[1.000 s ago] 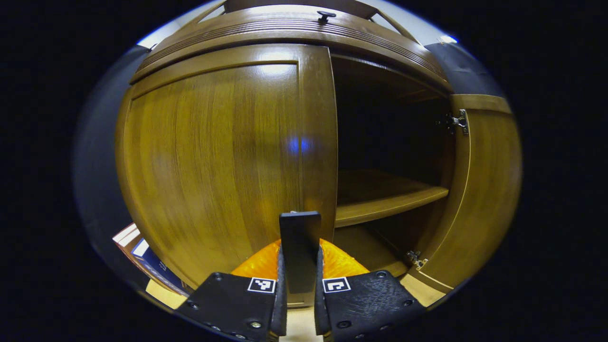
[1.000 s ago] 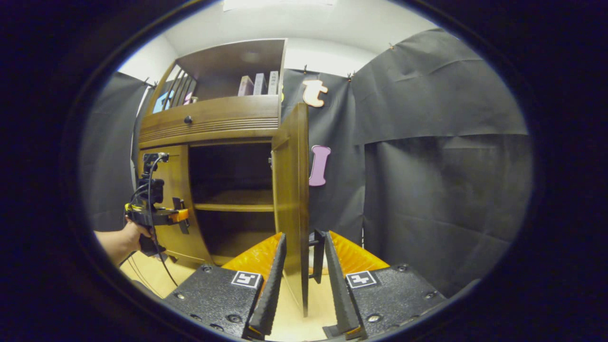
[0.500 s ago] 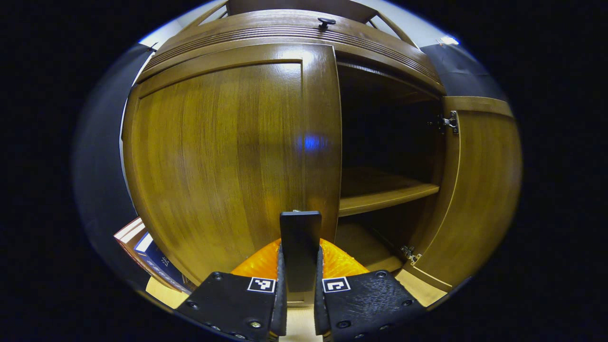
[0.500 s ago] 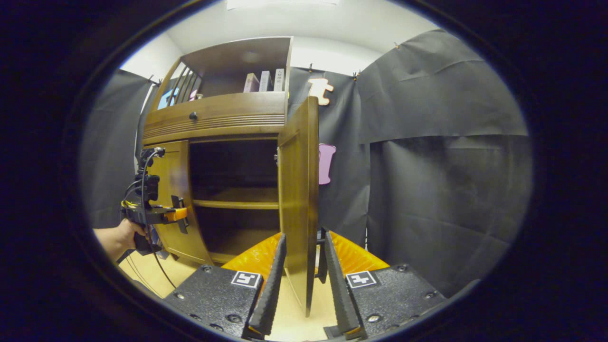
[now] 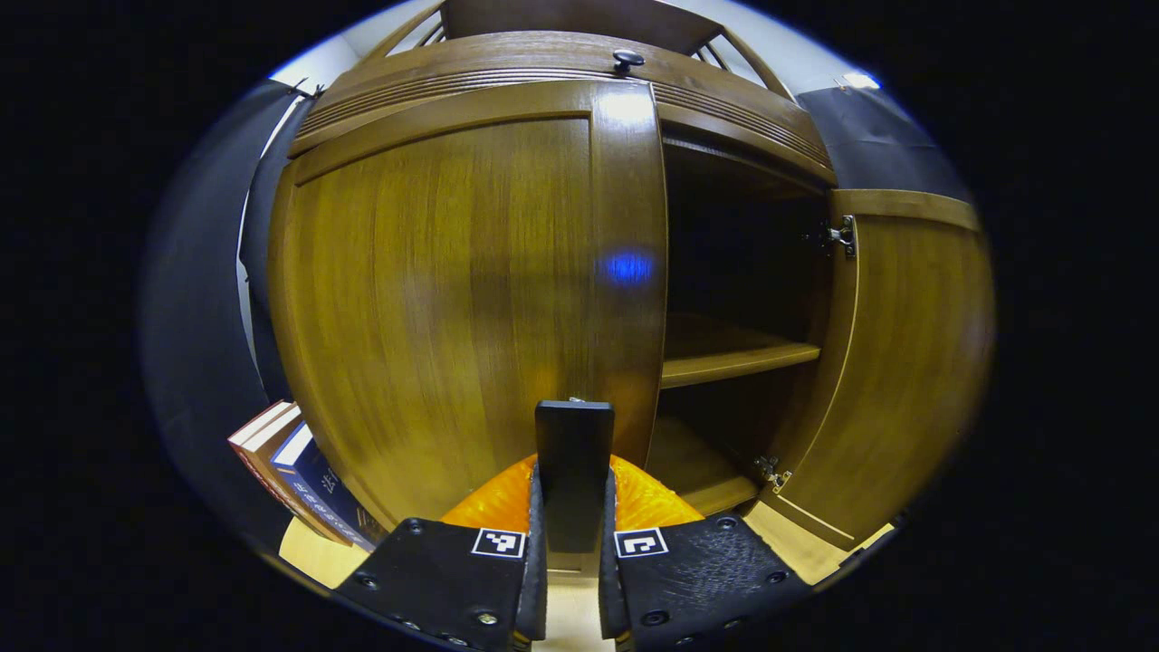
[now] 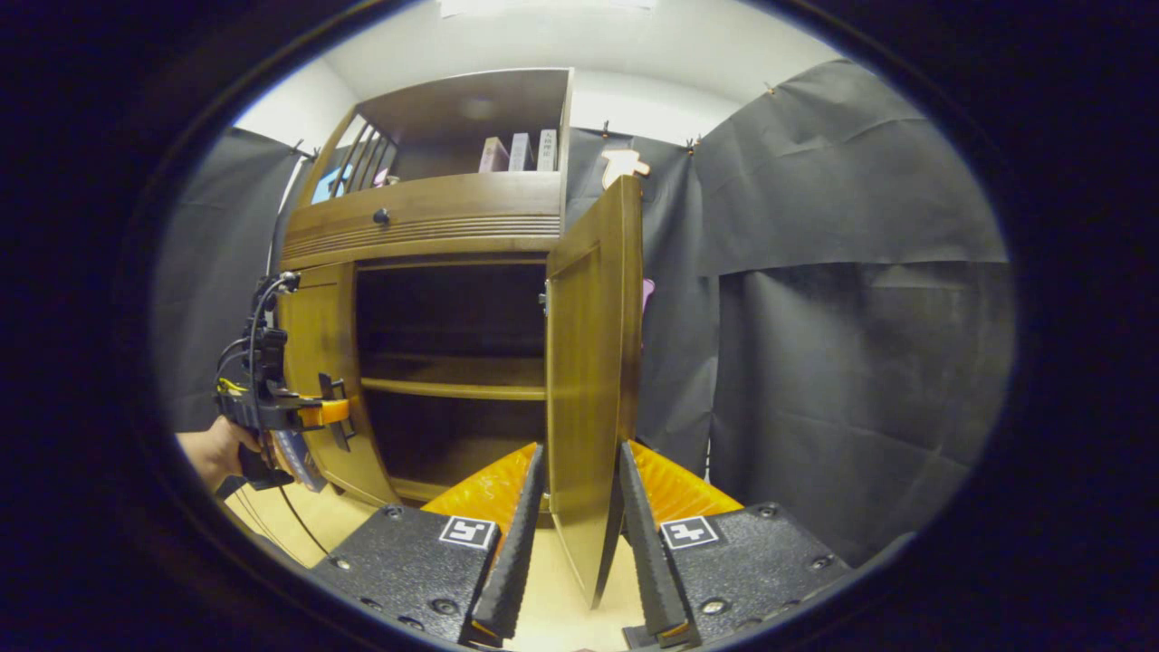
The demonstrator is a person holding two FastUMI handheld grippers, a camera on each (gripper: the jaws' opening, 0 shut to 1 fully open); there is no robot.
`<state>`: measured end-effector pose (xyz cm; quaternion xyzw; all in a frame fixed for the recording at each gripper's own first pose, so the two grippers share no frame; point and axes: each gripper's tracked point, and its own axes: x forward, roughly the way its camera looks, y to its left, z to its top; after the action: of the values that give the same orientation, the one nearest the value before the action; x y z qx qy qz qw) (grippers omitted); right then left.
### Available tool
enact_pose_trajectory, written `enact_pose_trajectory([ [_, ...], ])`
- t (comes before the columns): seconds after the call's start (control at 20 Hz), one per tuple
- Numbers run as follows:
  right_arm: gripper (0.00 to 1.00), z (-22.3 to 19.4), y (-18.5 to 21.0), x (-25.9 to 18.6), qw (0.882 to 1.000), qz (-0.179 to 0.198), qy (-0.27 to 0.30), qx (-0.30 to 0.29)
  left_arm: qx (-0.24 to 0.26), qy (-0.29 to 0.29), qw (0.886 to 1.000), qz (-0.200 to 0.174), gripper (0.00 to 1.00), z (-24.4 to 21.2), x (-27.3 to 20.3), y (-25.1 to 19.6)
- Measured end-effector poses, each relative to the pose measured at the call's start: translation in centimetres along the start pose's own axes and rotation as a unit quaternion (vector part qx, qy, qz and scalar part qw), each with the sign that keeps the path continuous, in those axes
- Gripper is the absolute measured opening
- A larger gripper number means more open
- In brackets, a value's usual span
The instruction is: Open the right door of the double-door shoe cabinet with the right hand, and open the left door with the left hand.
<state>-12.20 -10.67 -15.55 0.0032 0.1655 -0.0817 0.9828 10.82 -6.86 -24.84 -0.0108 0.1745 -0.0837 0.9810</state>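
Note:
The brown wooden shoe cabinet's left door fills the left gripper view, slightly ajar. Its dark upright handle stands between the fingers of my left gripper, which is shut on it. The right door stands wide open. In the right gripper view that right door is nearly edge-on, its lower free edge clamped between the fingers of my right gripper; its handle is hidden behind the door. Farther left there, a hand holds the left gripper against the left door.
An inner shelf crosses the dark open compartment. Above the doors runs a drawer with a round knob, and books stand on the top shelf. More books lean by the cabinet's left side. Black cloth wall hangs close behind the right door.
The right door has swung farther open with my right gripper on it. The left door has started to swing out with my left gripper on its handle, showing more of the books beside the cabinet.

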Motion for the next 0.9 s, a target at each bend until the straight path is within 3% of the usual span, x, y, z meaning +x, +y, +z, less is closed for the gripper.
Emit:
enact_pose_trajectory([
  [0.4, 0.53, 1.9, 1.4, -1.1, 0.999, 0.002, -0.043, -0.011, -0.016, 0.003, 1.0, 0.01, 0.22, -0.7, -3.3, 1.0],
  [0.85, 0.53, 2.0, 6.9, -0.2, 0.996, 0.064, -0.048, -0.031, -0.037, 0.007, 0.999, 0.024, 0.22, -1.1, -6.7, 2.5],
  [0.9, 0.53, 2.1, 7.4, 0.0, 0.996, 0.072, -0.048, -0.032, -0.04, 0.007, 0.999, 0.026, 0.3, -1.2, -7.1, 2.6],
])
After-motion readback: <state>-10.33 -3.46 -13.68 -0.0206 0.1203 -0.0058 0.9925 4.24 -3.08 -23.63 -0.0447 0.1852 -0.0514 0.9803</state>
